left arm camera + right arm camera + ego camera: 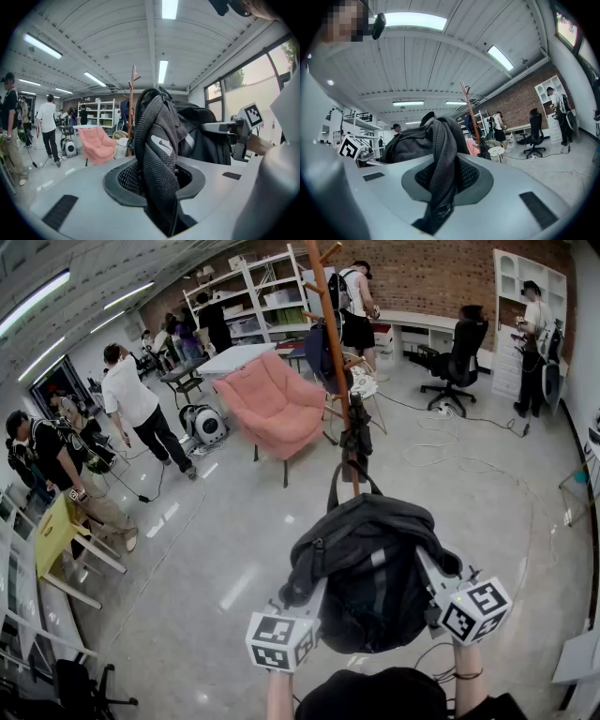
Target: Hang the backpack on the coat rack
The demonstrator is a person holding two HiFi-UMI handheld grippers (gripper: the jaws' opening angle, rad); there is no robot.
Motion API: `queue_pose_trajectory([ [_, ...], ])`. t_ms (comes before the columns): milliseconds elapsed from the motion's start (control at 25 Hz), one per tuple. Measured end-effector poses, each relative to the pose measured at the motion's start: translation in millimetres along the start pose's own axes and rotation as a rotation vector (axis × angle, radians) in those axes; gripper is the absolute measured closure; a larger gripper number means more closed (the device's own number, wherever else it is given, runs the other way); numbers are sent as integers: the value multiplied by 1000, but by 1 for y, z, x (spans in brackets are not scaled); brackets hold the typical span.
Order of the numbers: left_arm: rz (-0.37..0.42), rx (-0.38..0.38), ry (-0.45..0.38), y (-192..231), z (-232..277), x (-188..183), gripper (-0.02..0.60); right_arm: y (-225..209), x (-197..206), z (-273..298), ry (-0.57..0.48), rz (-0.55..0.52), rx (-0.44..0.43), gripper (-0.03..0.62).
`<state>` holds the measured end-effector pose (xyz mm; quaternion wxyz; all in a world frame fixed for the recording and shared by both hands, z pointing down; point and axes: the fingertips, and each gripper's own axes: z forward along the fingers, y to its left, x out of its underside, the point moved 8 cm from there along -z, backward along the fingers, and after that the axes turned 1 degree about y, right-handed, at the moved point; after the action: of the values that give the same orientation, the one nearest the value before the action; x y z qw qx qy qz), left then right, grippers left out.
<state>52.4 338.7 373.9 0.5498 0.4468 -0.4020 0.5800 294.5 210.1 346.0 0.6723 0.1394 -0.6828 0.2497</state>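
Left gripper (158, 187) and right gripper (439, 190) on backpack (375, 573), perhaps zipped, before coat rack (336, 362)

The left gripper (305, 610) and the right gripper (436, 579) are held out ahead, each clamped on 1 backpack (375, 559) strap.

The backpack (375, 568) is black and charcoal with a pale grey stripe. Its mesh strap (159, 140) is dark grey with a white logo. The coat rack (336, 343) is reddish-brown wood. Left of it, the armchair (274, 404) is pink. The marker cubes (279, 641) are white with black square patterns.
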Motion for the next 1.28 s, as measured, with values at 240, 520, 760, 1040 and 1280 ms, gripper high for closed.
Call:
queue_pose_trajectory([
  [240,2,-1,2,1,3,2,454,-2,2,3,-1,-2,2,545],
  [520,0,-9,5,0,3,2,454,-3,3,3,2,4,0,545],
  [760,-11,-22,4,-4,6,5,454,-7,4,3,6,10,-7,545],
  [1040,-30,-36,22,-3,24,3,454,-26,2,19,21,37,-19,545],
  [1280,-43,-36,43,20,50,-2,454,-39,1,54,40,50,-16,545],
])
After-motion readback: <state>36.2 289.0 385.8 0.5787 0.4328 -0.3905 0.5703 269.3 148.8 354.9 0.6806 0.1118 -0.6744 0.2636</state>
